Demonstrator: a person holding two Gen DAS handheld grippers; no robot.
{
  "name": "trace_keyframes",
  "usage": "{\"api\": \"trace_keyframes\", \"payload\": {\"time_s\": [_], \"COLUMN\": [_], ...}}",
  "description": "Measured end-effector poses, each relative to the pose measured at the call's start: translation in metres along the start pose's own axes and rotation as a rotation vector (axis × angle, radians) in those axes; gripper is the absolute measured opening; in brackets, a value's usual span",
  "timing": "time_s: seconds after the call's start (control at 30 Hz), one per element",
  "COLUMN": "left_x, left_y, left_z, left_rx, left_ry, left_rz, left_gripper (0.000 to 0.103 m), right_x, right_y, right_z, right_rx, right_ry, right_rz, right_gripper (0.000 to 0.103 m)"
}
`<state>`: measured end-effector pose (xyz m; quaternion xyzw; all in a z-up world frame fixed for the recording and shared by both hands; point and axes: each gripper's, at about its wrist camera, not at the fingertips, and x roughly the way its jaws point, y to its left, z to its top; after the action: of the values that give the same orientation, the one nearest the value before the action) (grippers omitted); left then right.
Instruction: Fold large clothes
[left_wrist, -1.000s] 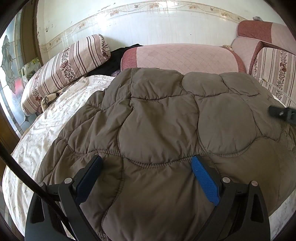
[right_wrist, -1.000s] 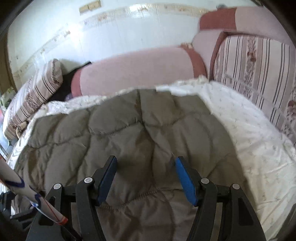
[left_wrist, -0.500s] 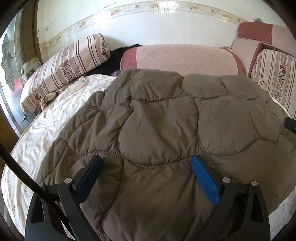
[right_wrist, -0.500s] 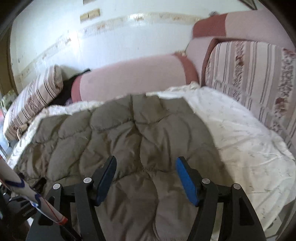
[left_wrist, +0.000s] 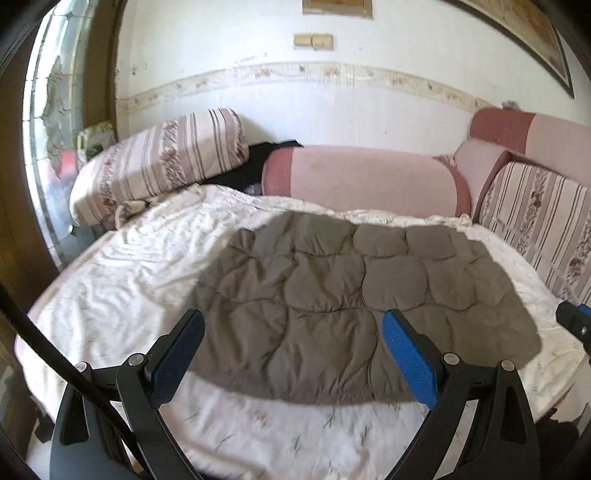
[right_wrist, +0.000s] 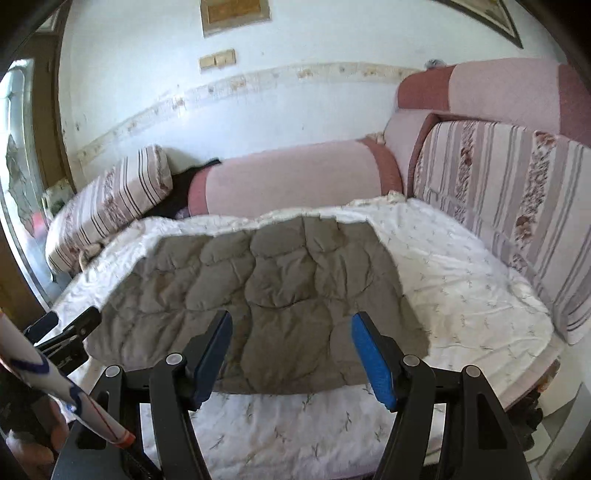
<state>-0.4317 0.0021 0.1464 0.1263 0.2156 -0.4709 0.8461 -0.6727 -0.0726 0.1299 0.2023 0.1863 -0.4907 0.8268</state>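
My left gripper (left_wrist: 291, 354) gapes wide, gripping nothing. My right gripper (right_wrist: 291, 356) too hangs spread above the folded jacket (right_wrist: 258, 295), touching nothing.

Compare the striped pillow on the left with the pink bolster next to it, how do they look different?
The striped pillow has brown stripes and floral bands on cream; the pink bolster is plain pink with darker rose ends. The pillow sits tilted, its far end propped higher, while the bolster lies level along the wall. Both rest at the back of the bed, behind the folded brown quilted jacket.
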Motion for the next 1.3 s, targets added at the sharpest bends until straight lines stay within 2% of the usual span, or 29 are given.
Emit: {"api": "trace_keyframes", "payload": {"time_s": [0.23, 0.27, 0.37, 0.43, 0.57, 0.67, 0.8, 0.87, 1.03, 1.3], "left_x": [-0.109, -0.121, -0.148, -0.154, -0.154, -0.16, -0.158, -0.148, -0.119, -0.084], "left_y": [0.035, 0.039, 0.044, 0.041, 0.031, 0.021, 0.018, 0.016, 0.022, 0.022], "left_z": [0.026, 0.029, 0.029, 0.023, 0.011, 0.009, 0.009, 0.007, 0.009, 0.015], "left_rx": [-0.052, -0.058, -0.062, -0.057, -0.041, -0.008, 0.0, 0.016, -0.003, -0.008], "left_ry": [-0.124, -0.143, -0.184, -0.178, -0.134, -0.15, -0.169, -0.141, -0.082, -0.067], "left_rz": [0.036, 0.039, 0.054, 0.057, 0.037, 0.039, 0.045, 0.024, 0.047, 0.017], "left_gripper": [0.097, 0.099, 0.102, 0.103, 0.103, 0.103, 0.103, 0.103, 0.103, 0.103], "right_x": [-0.092, -0.105, -0.133, -0.143, -0.146, -0.147, -0.142, -0.134, -0.107, -0.067], "right_y": [0.004, 0.006, 0.015, 0.022, 0.038, 0.045, 0.049, 0.05, 0.059, 0.068], "right_z": [0.022, 0.023, 0.023, 0.019, 0.005, 0.001, 0.002, 0.003, 0.009, 0.012], "right_rx": [-0.001, -0.007, -0.026, -0.038, -0.055, -0.059, -0.073, -0.077, -0.072, -0.106], "right_ry": [-0.129, -0.149, -0.194, -0.207, -0.198, -0.189, -0.203, -0.199, -0.154, -0.101], "right_rz": [0.018, 0.024, 0.03, 0.042, 0.05, 0.076, 0.067, 0.073, 0.11, 0.094], "right_gripper": [0.082, 0.084, 0.088, 0.09, 0.09, 0.09, 0.091, 0.092, 0.092, 0.092]}}
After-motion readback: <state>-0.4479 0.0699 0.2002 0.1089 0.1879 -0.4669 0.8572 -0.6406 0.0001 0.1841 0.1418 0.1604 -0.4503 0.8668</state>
